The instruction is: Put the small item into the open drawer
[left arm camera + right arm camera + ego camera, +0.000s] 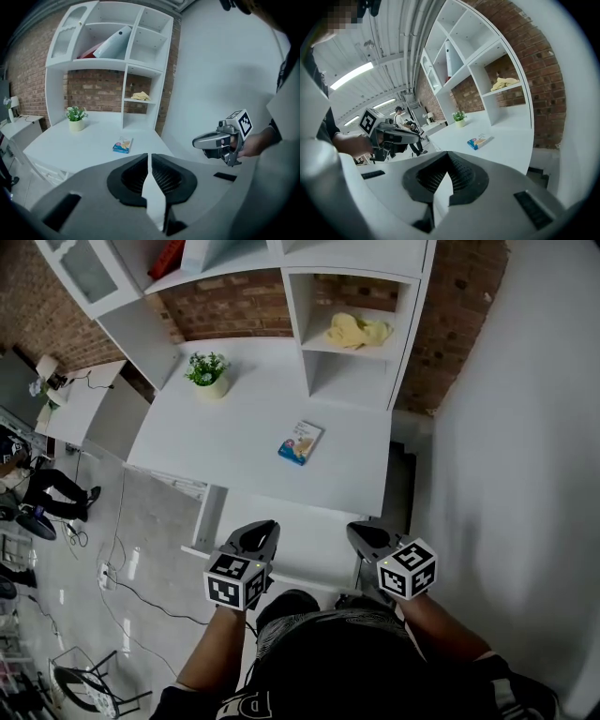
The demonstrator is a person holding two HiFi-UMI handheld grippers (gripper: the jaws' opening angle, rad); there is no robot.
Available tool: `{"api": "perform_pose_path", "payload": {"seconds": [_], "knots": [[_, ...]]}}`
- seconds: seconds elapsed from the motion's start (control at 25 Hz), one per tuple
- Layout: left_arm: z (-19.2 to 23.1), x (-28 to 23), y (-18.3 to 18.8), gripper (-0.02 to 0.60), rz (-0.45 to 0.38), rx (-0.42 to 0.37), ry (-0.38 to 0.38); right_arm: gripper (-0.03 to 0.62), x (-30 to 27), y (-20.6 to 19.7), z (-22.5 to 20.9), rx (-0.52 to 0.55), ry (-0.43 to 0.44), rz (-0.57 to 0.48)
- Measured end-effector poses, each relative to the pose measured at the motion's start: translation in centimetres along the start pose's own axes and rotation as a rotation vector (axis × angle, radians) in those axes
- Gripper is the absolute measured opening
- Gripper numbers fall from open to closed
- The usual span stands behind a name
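The small item, a flat blue and white packet (300, 442), lies on the white desk (253, 418) near its front right part; it also shows in the left gripper view (123, 145) and the right gripper view (479, 140). A white pulled-out drawer (305, 540) juts from under the desk's front edge. My left gripper (267, 527) hangs at the drawer's left side and my right gripper (361, 529) at its right side. Both are well short of the packet. Each one's jaws meet at the tips with nothing between them (149, 157) (447, 154).
A potted plant (207, 372) stands at the desk's back left. A yellow cloth (356, 331) lies in a cubby of the white shelf unit (309, 343). A white wall runs along the right. On the floor at left are cables (122, 577) and a crouching person (47, 488).
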State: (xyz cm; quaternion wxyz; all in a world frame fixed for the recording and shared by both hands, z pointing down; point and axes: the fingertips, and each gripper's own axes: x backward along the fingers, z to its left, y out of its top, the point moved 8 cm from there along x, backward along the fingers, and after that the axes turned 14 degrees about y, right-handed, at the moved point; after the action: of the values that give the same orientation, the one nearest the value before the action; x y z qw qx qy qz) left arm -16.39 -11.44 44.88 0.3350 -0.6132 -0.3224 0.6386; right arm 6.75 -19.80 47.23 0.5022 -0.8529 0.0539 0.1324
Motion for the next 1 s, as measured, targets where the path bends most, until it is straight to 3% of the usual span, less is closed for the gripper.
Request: {"api": "perform_pose_path", "payload": {"seconds": [0.12,0.24,0.72,1.0], "knots": [[0.0,-0.9,0.5,0.024,0.009,-0.023,0.011,0.005,0.3,0.3,-0.9,-0.009,-0.005,-0.026],[0.2,-2.3,1.1,0.118,0.029,-0.056,0.002,0.005,0.6,0.6,-1.0,-0.019,-0.016,-0.053],[3.5,-9.9,4.8,0.186,0.062,-0.211,-0.066,0.005,-0.1,0.6,-0.2,-0.073,-0.172,-0.111],[5.7,-15.4,5.8,0.21,0.115,-0.183,-0.067,0.005,-1.1,0.2,0.3,-0.098,-0.226,-0.107]]}}
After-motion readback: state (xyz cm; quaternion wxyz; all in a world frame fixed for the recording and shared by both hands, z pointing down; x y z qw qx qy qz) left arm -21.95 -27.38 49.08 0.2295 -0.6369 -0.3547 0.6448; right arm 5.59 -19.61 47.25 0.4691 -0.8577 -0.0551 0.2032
